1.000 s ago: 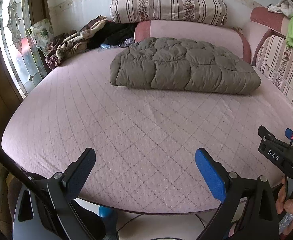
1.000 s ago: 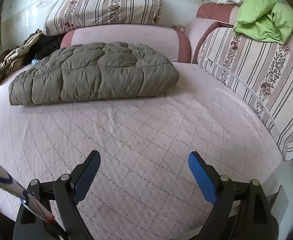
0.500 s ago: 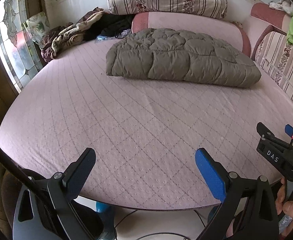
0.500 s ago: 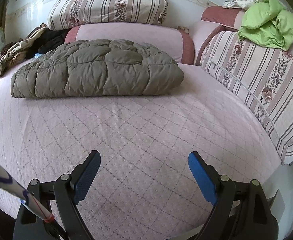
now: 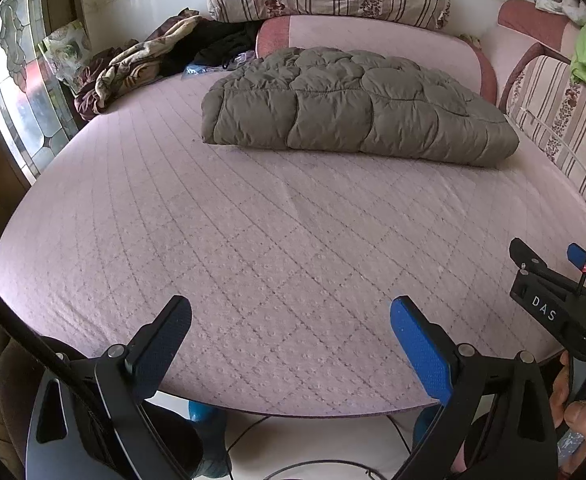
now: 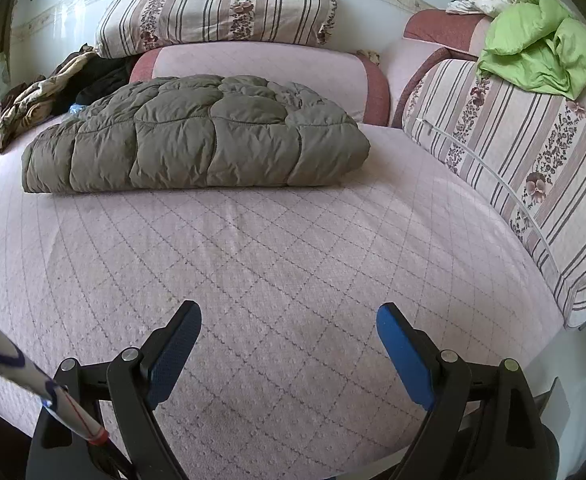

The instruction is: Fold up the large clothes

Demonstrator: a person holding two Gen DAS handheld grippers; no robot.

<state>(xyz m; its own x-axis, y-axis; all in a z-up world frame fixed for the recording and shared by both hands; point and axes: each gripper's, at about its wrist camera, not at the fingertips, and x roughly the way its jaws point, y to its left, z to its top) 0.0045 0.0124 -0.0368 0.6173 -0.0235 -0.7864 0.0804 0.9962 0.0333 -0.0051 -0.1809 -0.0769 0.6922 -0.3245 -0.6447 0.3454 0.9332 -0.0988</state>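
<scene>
An olive-grey quilted puffer jacket [image 5: 353, 108] lies folded into a thick flat bundle at the far side of the pink quilted bed [image 5: 253, 248]; it also shows in the right wrist view [image 6: 197, 144]. My left gripper [image 5: 291, 316] is open and empty over the bed's near edge, far from the jacket. My right gripper [image 6: 289, 320] is open and empty, also over the near part of the bed [image 6: 293, 260]. The right gripper's body [image 5: 553, 300] shows at the right edge of the left wrist view.
A striped pillow [image 6: 217, 8] lies on the pink headrest behind the jacket. Crumpled clothes [image 5: 149, 60] are heaped at the far left by a stained-glass window [image 5: 17, 92]. A striped cushion [image 6: 525, 160] lines the right side, with a green garment [image 6: 541, 40] on top.
Both grippers have tipped down and drawn slightly back, so the jacket sits lower in both views. Both stay open and empty.
</scene>
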